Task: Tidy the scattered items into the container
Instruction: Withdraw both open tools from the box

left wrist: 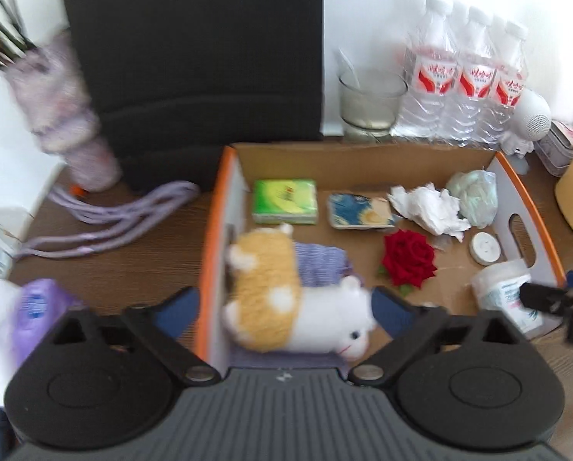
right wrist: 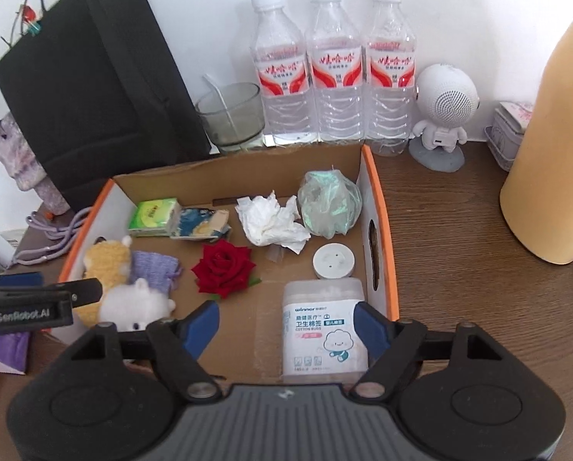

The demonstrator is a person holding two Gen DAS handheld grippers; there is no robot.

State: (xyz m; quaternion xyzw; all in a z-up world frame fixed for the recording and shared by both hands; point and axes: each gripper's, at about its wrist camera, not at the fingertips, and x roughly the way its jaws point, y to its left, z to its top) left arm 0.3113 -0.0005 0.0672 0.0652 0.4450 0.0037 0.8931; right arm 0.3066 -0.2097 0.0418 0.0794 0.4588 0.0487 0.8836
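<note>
Cardboard box point(right wrist: 244, 176) with orange rims sits on your wooden desk point(right wrist: 459, 269), already holding the scattered items. Your left gripper point(left wrist: 282, 311) is spread wide around the plush toy point(left wrist: 286, 299), not pressing it. Your right gripper point(right wrist: 288, 326) stands released beside the "winner" cotton buds box point(right wrist: 323, 330). 3 water bottles point(right wrist: 334, 65) stand behind.

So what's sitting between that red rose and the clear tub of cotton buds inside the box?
Nothing: in the right wrist view, only bare cardboard floor separates the red rose from the cotton bud tub.
</note>
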